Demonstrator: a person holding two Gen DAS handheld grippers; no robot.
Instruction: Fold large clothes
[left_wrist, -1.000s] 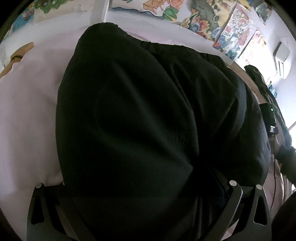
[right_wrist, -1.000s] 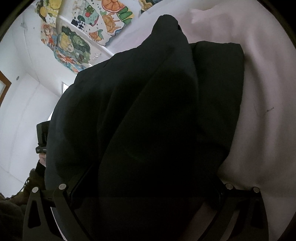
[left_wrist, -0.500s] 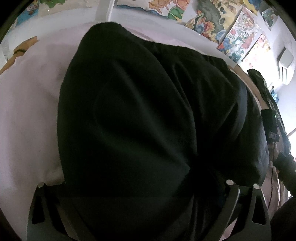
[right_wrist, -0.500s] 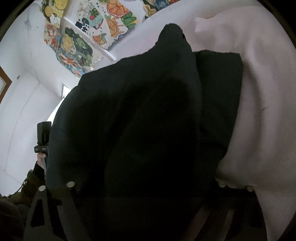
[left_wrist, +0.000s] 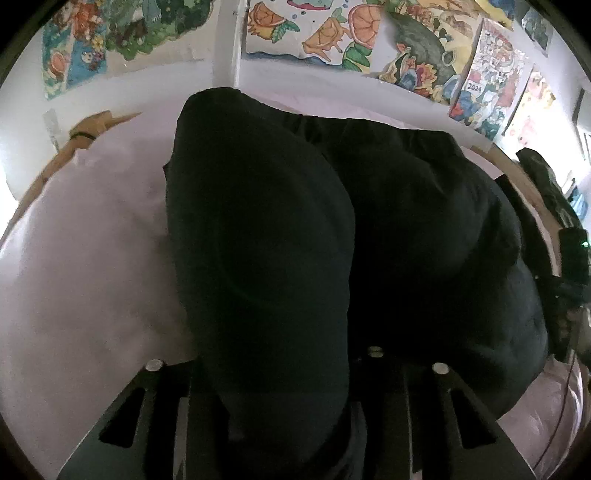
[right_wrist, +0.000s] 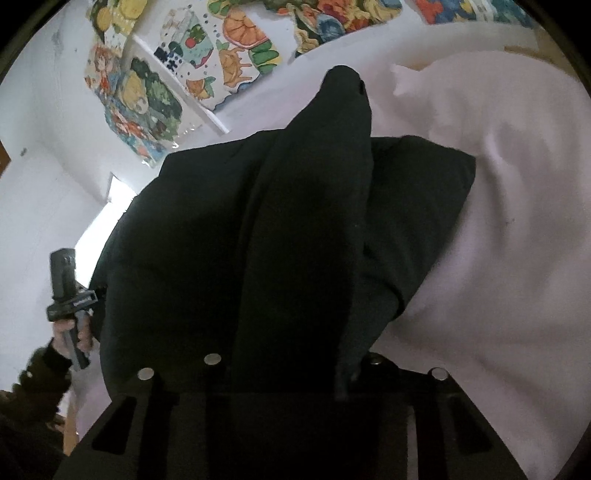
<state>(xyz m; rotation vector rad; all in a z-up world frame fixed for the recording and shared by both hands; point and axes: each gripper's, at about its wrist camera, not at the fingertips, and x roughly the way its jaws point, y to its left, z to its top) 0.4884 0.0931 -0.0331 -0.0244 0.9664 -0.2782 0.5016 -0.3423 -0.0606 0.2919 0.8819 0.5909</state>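
The black garment (left_wrist: 332, 258) lies draped over the pale pink sheet (left_wrist: 81, 277), bare sheet from 7 to 10 o'clock. Both the left gripper (left_wrist: 273, 398) and the right gripper (right_wrist: 291, 373) pinch its fabric, probably tighter than before. Painted posters (right_wrist: 144, 99) line the wall at 12.

Black garment (right_wrist: 295, 229) in right claw (right_wrist: 291, 369), over white sheet (right_wrist: 517, 221).
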